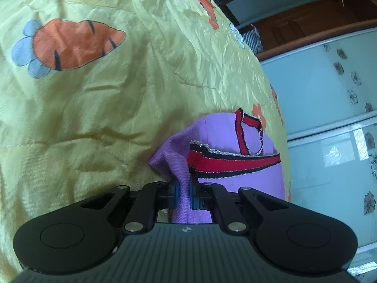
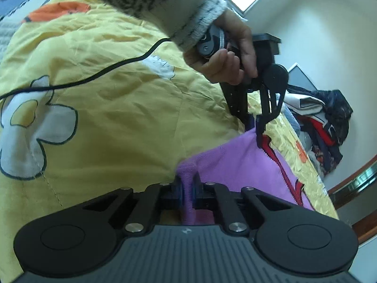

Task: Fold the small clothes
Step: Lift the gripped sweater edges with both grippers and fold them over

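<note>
Both grippers clamp the same purple garment [image 1: 238,176], held over the yellow quilt [image 1: 117,108] near its edge. Left gripper [image 1: 183,194] is pinched shut on a bunched purple edge right at its tips; the cloth spreads from there toward 1 o'clock, red-and-black striped trim [image 1: 235,160] running roughly 9-to-3 across it. Right gripper [image 2: 187,194] is likewise closed on a rolled purple corner, with the garment [image 2: 238,165] fanning toward 2 o'clock up to the left gripper [image 2: 260,129] held by the left hand [image 2: 226,56]. The long axis looks to run gripper to gripper, the held edge taut between them. Neither arm is nearer; the rest of the cloth is hidden.
</note>
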`<state>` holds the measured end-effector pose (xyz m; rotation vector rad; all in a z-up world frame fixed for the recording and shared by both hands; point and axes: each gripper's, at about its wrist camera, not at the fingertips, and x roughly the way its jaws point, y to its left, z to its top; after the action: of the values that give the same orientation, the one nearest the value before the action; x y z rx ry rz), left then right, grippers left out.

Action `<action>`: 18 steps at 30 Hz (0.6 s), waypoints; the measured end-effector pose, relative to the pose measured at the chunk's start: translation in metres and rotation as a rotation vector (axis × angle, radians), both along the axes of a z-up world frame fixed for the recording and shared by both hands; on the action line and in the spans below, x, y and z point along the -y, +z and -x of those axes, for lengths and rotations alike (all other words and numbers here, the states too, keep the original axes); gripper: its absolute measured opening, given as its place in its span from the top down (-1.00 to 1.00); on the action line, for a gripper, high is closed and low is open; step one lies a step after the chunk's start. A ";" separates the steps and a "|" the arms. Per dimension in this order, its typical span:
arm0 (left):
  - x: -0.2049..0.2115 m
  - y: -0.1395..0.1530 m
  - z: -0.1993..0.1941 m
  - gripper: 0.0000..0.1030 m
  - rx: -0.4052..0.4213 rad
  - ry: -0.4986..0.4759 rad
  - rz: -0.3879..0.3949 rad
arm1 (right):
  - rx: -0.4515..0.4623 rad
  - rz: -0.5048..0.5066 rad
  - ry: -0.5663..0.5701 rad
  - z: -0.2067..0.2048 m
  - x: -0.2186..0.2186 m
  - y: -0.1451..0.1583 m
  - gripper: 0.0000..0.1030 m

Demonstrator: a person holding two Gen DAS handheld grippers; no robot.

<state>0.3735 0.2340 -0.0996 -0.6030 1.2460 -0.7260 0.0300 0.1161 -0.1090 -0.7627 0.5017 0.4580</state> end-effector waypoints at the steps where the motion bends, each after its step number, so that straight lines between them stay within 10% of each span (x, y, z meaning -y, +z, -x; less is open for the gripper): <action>1: -0.002 -0.001 0.001 0.84 -0.006 0.015 0.008 | -0.025 -0.038 -0.010 -0.004 0.003 0.004 0.89; 9: -0.010 0.010 0.005 0.84 -0.034 0.090 0.016 | -0.192 -0.401 -0.098 -0.032 0.047 0.040 0.90; 18: 0.042 0.074 0.001 0.85 0.028 0.105 -0.049 | -0.152 -0.696 -0.201 -0.045 0.135 0.091 0.91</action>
<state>0.3725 0.1918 -0.0258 -0.6109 1.1940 -0.6128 0.0748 -0.0187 -0.0180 -0.0077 0.5097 0.4643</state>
